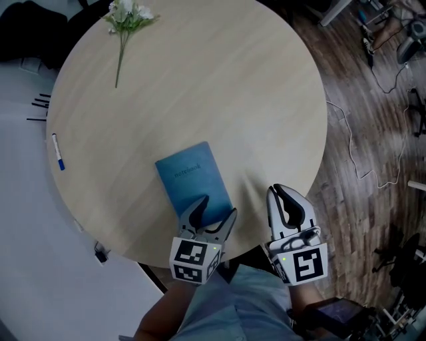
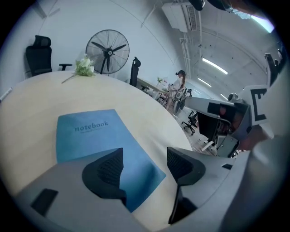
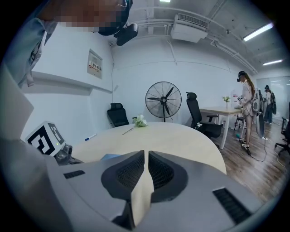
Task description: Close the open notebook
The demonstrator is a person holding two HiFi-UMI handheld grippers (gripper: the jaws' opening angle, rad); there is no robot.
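A blue notebook (image 1: 190, 176) lies flat on a round, light wooden surface (image 1: 200, 86). It is shut, with its cover facing up. The cover has the word "notebook" on it. The notebook is on the side of the surface closest to the person, a little way in from the edge, and it sits a bit crooked.

The left tongs (image 1: 217, 208) are spread wide, with nothing between them. They hang over the near end of the notebook. In the left gripper view, the left tongs (image 2: 145, 158) have one tip over the blue cover (image 2: 90, 131) and the other tip over the bare wood beside it. I cannot tell if they touch the cover.

The right tongs (image 1: 279, 193) are pressed together and hold nothing. They are to the right of the notebook, over the edge of the surface, apart from the book. In the right gripper view, the right tongs (image 3: 146, 156) have only a thin line between the two tips.

Some white flowers (image 1: 126, 16) on a green stem lie at the far side of the surface. A pen (image 1: 58, 153) with a blue tip lies at the left edge. Past the surface stands a big fan (image 3: 163, 100) with a black chair (image 3: 117, 114) next to it. The floor (image 1: 359, 133) is dark wood.
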